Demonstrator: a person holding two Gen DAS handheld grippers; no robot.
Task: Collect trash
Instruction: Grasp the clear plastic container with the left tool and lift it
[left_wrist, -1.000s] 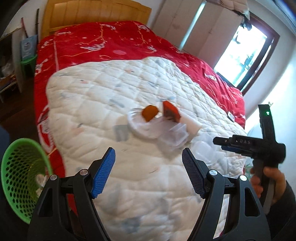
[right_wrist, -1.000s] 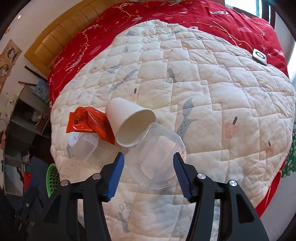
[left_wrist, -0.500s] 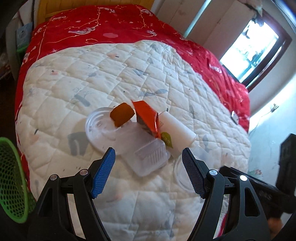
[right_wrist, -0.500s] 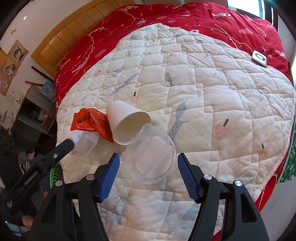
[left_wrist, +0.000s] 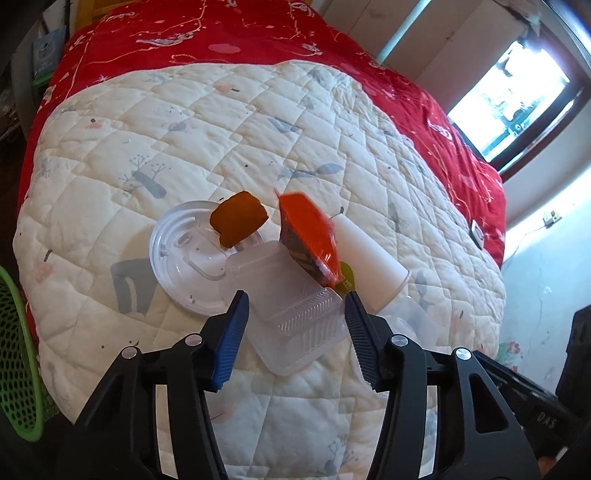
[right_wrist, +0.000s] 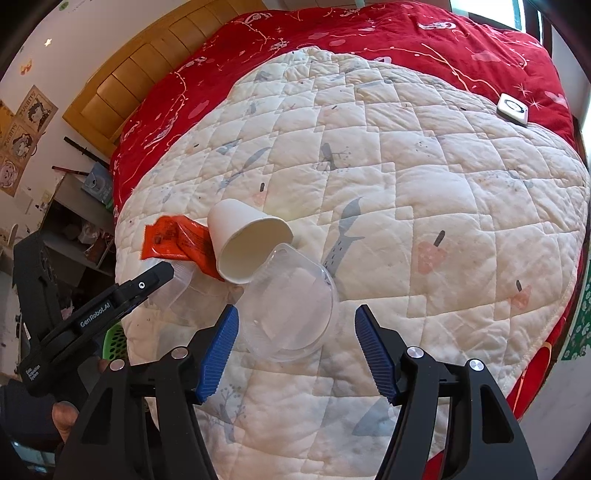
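Note:
A pile of trash lies on the white quilt (left_wrist: 221, 122). In the left wrist view I see a clear rectangular plastic box (left_wrist: 295, 314), a round clear lid (left_wrist: 184, 254), an orange-brown scrap (left_wrist: 238, 218), an orange wrapper (left_wrist: 308, 236) and a white paper cup (left_wrist: 369, 266) on its side. My left gripper (left_wrist: 295, 336) is open, its fingers on either side of the box. In the right wrist view a clear round bowl (right_wrist: 291, 306) lies against the cup (right_wrist: 247, 240) and the wrapper (right_wrist: 177, 242). My right gripper (right_wrist: 295, 350) is open, just short of the bowl.
A green mesh basket (left_wrist: 16, 354) stands on the floor left of the bed; it also shows in the right wrist view (right_wrist: 116, 341). A red blanket (right_wrist: 369, 33) covers the far bed. A small white device (right_wrist: 512, 108) lies on it. A wooden headboard (right_wrist: 155, 70) stands behind.
My left gripper has moved forward and down until its fingers flank the clear box. My right gripper opened a little wider and stays near the bowl.

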